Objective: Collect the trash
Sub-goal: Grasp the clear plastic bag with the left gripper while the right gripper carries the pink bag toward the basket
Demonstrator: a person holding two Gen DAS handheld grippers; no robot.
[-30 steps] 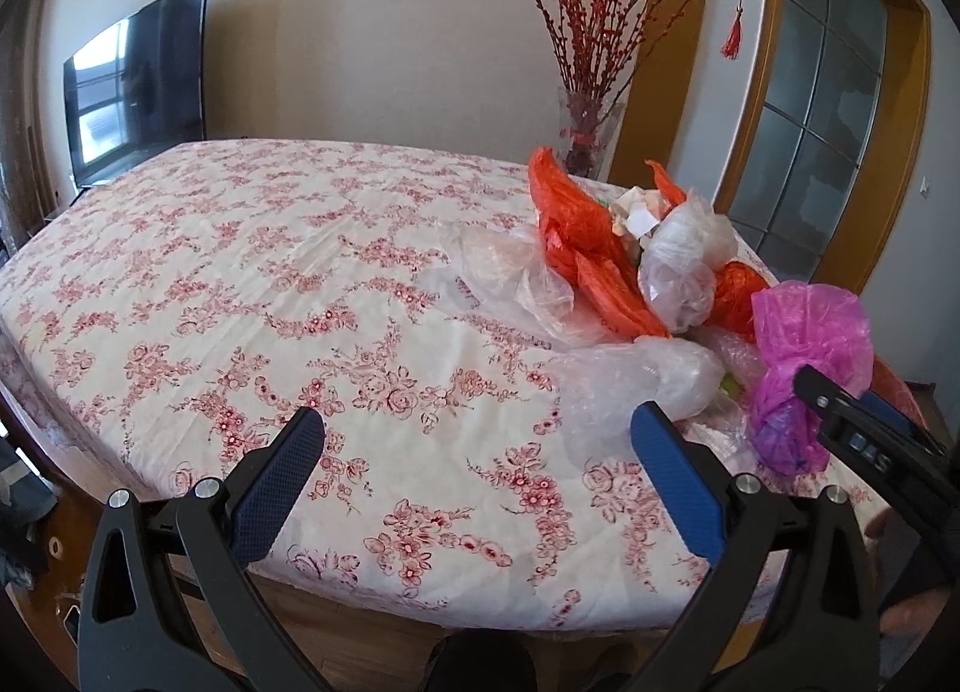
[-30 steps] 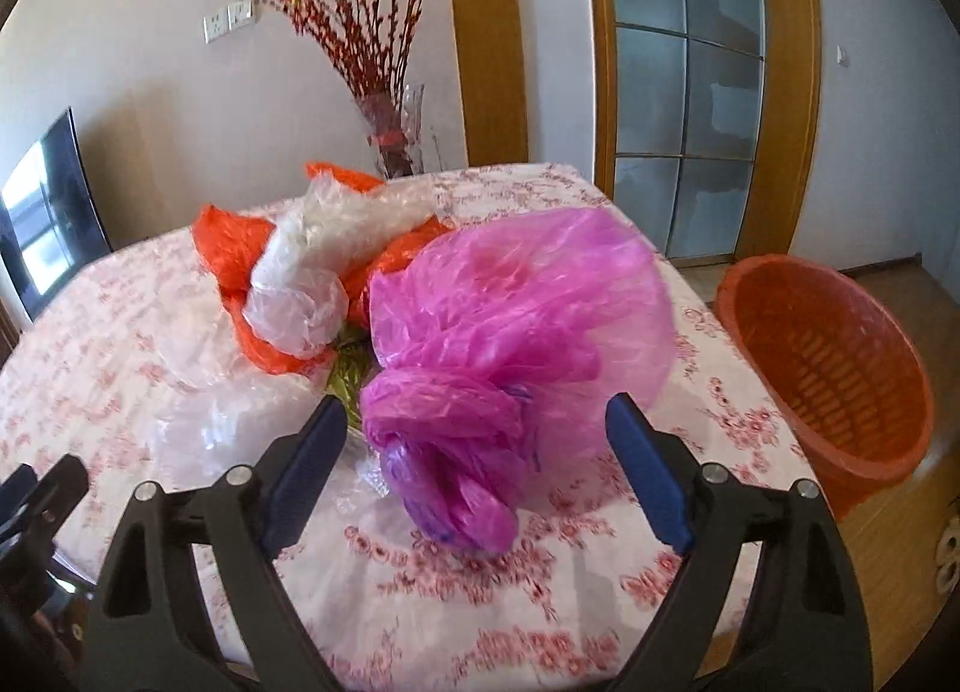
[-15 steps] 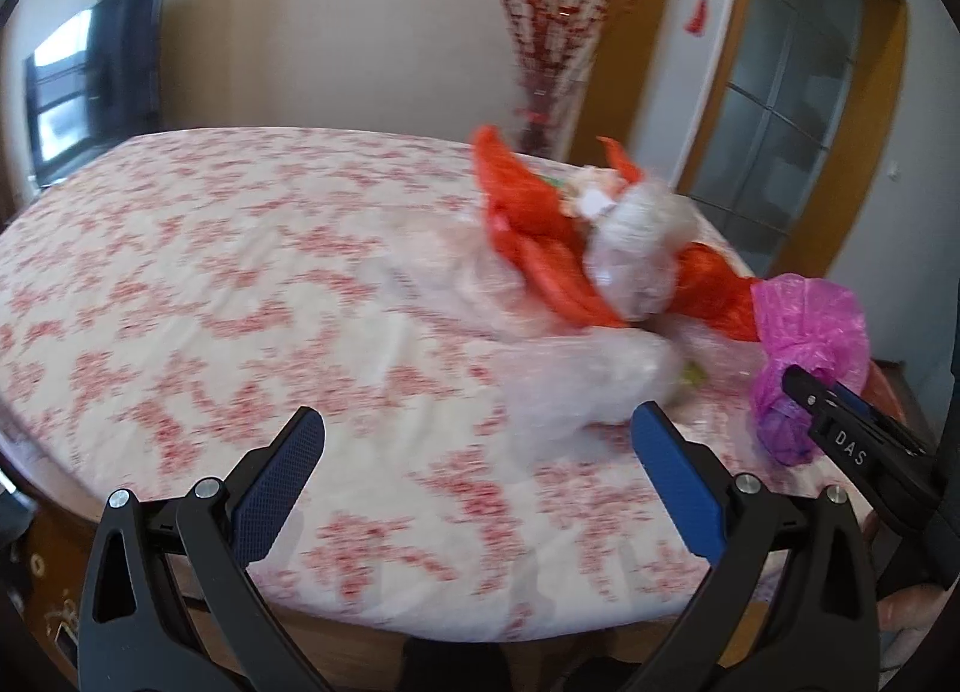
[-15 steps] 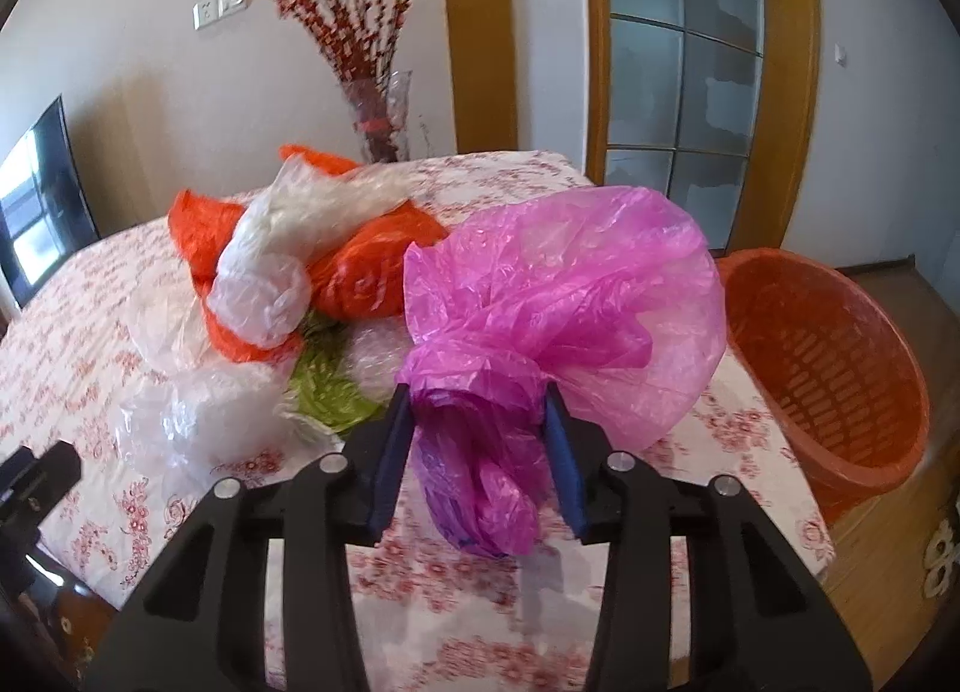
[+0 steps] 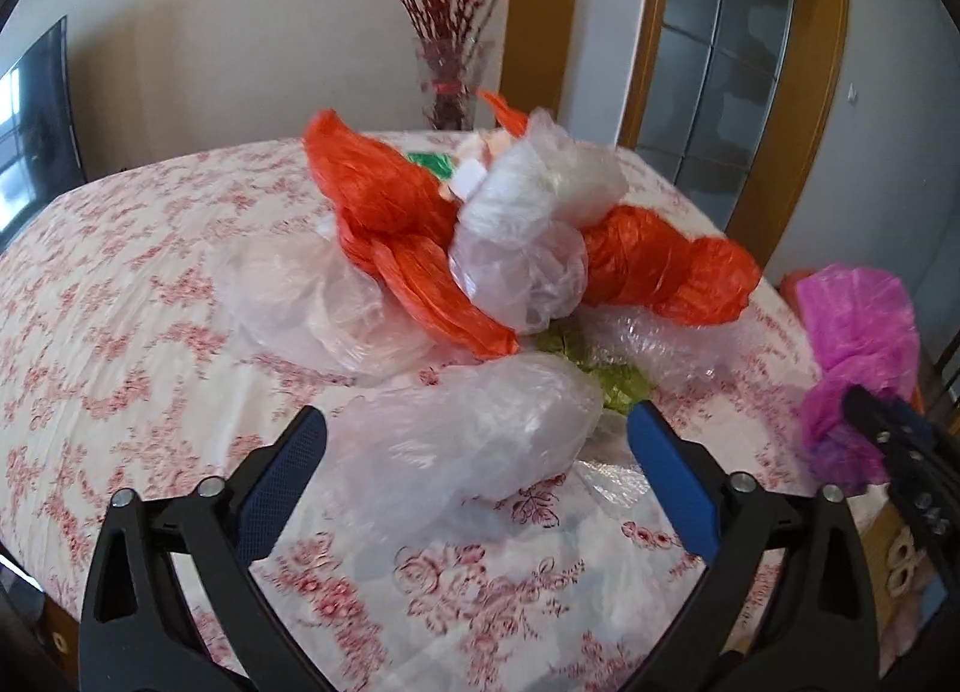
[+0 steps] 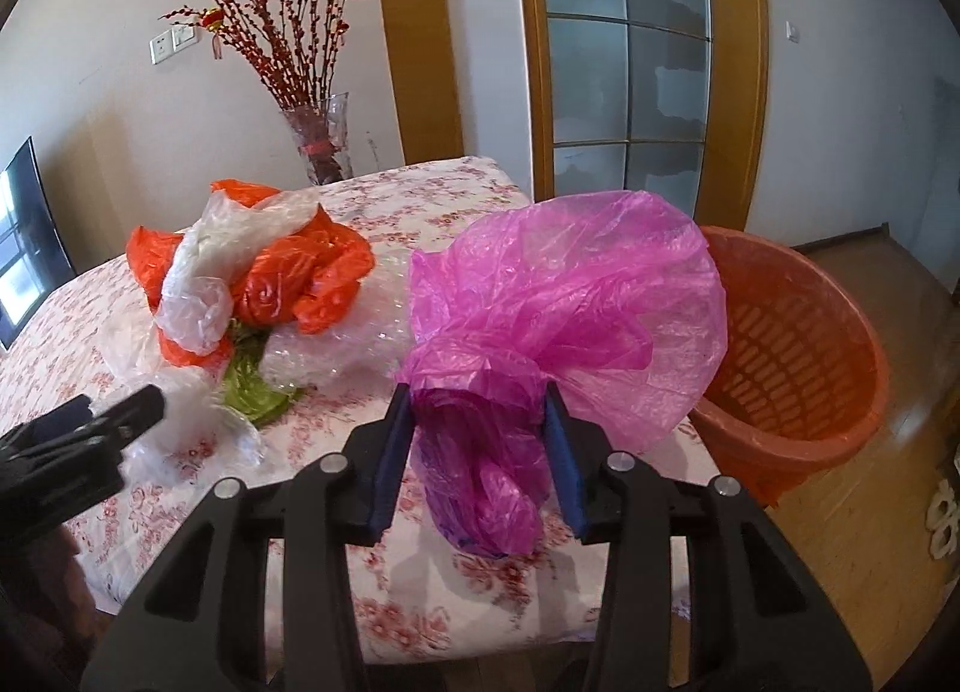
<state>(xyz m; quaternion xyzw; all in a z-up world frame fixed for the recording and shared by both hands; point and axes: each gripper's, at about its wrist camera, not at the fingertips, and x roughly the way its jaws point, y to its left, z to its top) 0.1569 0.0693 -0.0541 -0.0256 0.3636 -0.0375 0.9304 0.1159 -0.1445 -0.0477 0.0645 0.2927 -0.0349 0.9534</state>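
A heap of crumpled plastic bags lies on the flowered table: orange bags, a white bag, a green scrap, bubble wrap. Nearest me lies a clear bag. My left gripper straddles that clear bag, its jaws closing, the pads not pressing on it. My right gripper is shut on the neck of a pink bag, lifted at the table's right edge. The pink bag and right gripper also show at the far right of the left wrist view.
An orange slatted basket stands on the wooden floor right of the table, just behind the pink bag. A glass vase of red branches sits at the table's far edge. A dark screen hangs on the left wall. A glass door is behind.
My right gripper closed on the pink bag and lifted it toward the basket. My left gripper moved in over the clear bag, which now lies between its fingers.
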